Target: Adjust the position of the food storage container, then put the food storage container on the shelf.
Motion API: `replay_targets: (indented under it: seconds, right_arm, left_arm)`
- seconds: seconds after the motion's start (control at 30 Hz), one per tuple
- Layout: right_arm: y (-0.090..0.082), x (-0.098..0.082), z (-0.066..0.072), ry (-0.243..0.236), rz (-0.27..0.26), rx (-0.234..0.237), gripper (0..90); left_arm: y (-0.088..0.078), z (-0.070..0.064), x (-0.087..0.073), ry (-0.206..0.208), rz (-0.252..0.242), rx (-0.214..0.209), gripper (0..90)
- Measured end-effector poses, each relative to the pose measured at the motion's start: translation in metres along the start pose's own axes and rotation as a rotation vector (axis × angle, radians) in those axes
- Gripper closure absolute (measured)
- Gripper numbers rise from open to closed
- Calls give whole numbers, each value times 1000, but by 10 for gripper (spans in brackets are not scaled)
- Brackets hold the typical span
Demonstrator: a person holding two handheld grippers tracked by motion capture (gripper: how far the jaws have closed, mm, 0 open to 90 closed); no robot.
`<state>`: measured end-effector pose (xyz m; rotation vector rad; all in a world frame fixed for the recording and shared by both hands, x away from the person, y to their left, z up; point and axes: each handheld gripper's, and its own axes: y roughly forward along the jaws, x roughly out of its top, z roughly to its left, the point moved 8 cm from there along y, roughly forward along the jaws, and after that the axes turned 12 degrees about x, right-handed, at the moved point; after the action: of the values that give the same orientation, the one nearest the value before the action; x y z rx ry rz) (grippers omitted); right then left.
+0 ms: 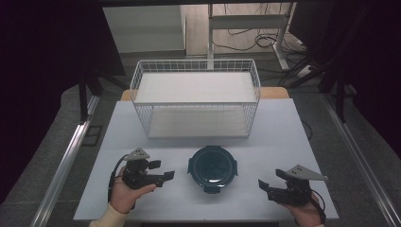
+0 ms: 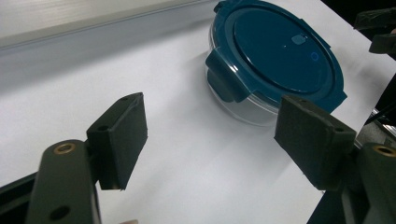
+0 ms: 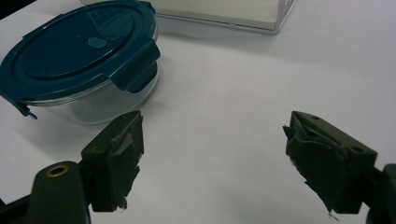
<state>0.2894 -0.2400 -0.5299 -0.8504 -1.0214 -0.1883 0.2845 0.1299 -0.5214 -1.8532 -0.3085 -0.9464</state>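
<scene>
Two grippers wait open and empty over the pale surface (image 1: pixel 283 142): the left gripper (image 1: pixel 163 170) and the right gripper (image 1: pixel 267 186), either side of a round glass container with a dark blue lid (image 1: pixel 212 166). Behind it stands a white wire basket (image 1: pixel 196 97). Beyond are grey floor, cables and dark curtains.

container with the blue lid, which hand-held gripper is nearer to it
Left. The left hand-held gripper sits just off the container on its left, jaws open toward it. The right hand-held gripper is farther off on its right, also open, nothing between its jaws.
</scene>
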Motion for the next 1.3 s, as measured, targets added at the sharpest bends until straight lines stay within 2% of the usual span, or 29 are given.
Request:
replay_targets:
  seconds: [0.23,0.37,0.67,0.77,0.87,0.97,1.03,1.23,1.3]
  right_arm:
    - [-1,5,3,26,-19,20,166]
    - [1,8,8,54,-18,51,155]
    - [16,22,26,97,-16,124,111]
    - [25,29,34,142,-16,170,104]
    - [37,34,40,156,3,198,98]
    - [50,41,43,178,19,217,92]
    - [58,44,42,201,29,225,93]
    - [80,45,38,291,59,248,93]
    - [85,44,37,309,70,248,93]
  left_arm:
    - [4,-1,-1,-41,10,-27,182]
    - [7,-3,-1,-76,17,-61,158]
    - [20,-13,0,-117,39,-104,126]
    - [28,-19,6,-136,51,-132,118]
    - [36,-24,12,-178,61,-182,113]
    - [42,-21,16,-198,71,-187,114]
    - [45,-20,18,-228,77,-216,115]
    - [54,-17,16,-227,100,-225,117]
    - [57,-18,16,-242,101,-242,120]
